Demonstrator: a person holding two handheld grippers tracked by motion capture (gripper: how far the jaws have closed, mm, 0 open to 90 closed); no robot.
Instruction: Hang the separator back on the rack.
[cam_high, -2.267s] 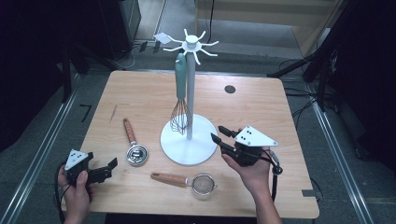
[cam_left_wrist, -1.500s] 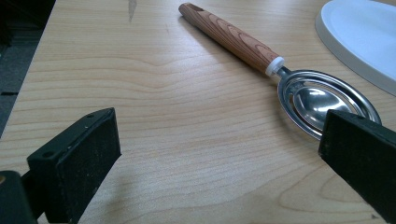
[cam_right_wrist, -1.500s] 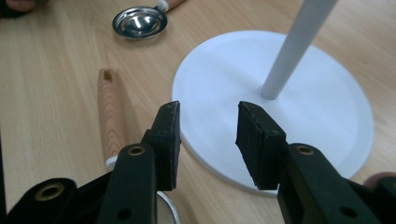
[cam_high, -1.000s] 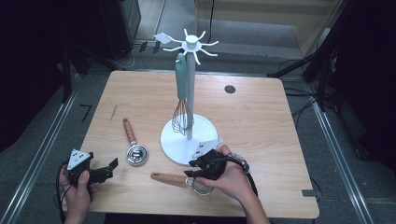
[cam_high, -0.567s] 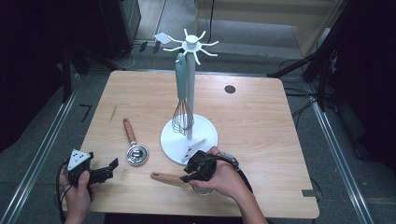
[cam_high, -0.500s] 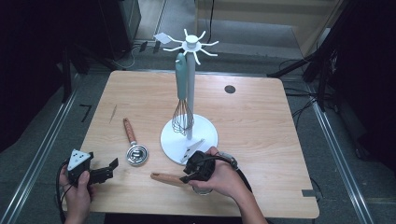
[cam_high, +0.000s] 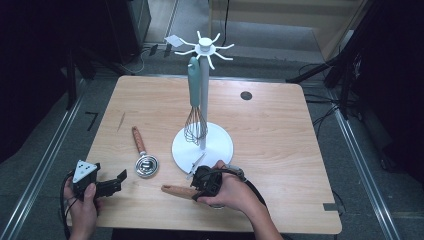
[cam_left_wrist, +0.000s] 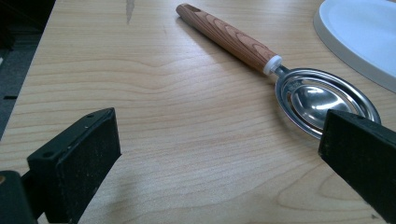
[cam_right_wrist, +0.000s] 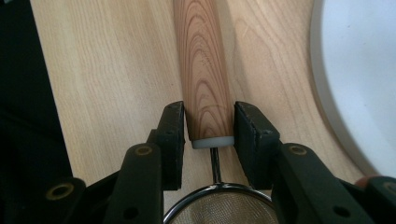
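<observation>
A small mesh strainer with a wooden handle lies near the table's front edge. In the right gripper view the handle runs between the black jaws, and the mesh bowl sits just below them. My right gripper has just been closing, and both pads now press on the handle's end by the white collar. My left gripper rests at the front left, open with nothing between its jaws. A wooden-handled metal scoop lies ahead of it.
A white utensil stand with a round base rises mid-table, close behind my right gripper. A teal-handled whisk hangs from it. A dark round hole marks the far tabletop.
My right gripper has moved left and down from beside the stand base onto the strainer handle, its jaws closing around it. The left hand has stayed still.
</observation>
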